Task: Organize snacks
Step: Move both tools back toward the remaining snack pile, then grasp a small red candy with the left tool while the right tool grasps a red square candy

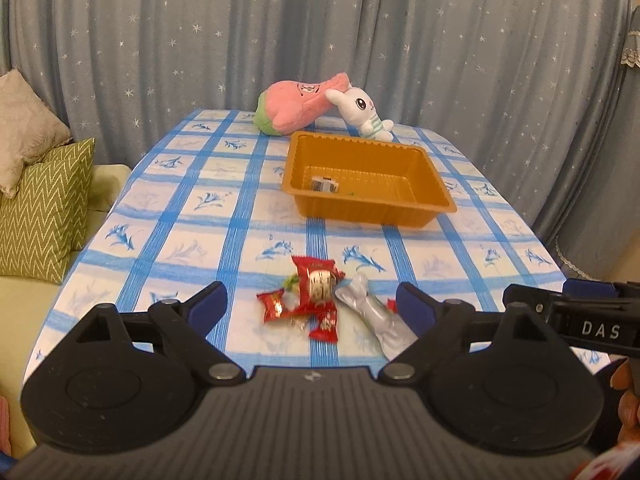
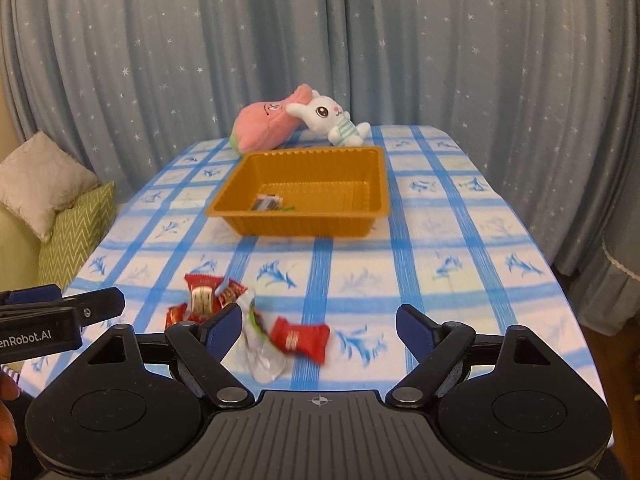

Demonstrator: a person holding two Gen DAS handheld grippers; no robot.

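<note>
Several snack packets [image 1: 312,300] lie just ahead of both wide-open, empty hand-held grippers — left [image 1: 314,308], right [image 2: 320,330].

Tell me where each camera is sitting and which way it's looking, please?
Left wrist view: sits on the open left gripper, looking down the table at red snack packets and the orange tray; the right gripper and some fingers show at right.
Right wrist view: sits on the open right gripper, facing the same way; the left gripper pokes in at left.
Both share the tray, snacks, pink plush, white bunny plush and curtain.
</note>
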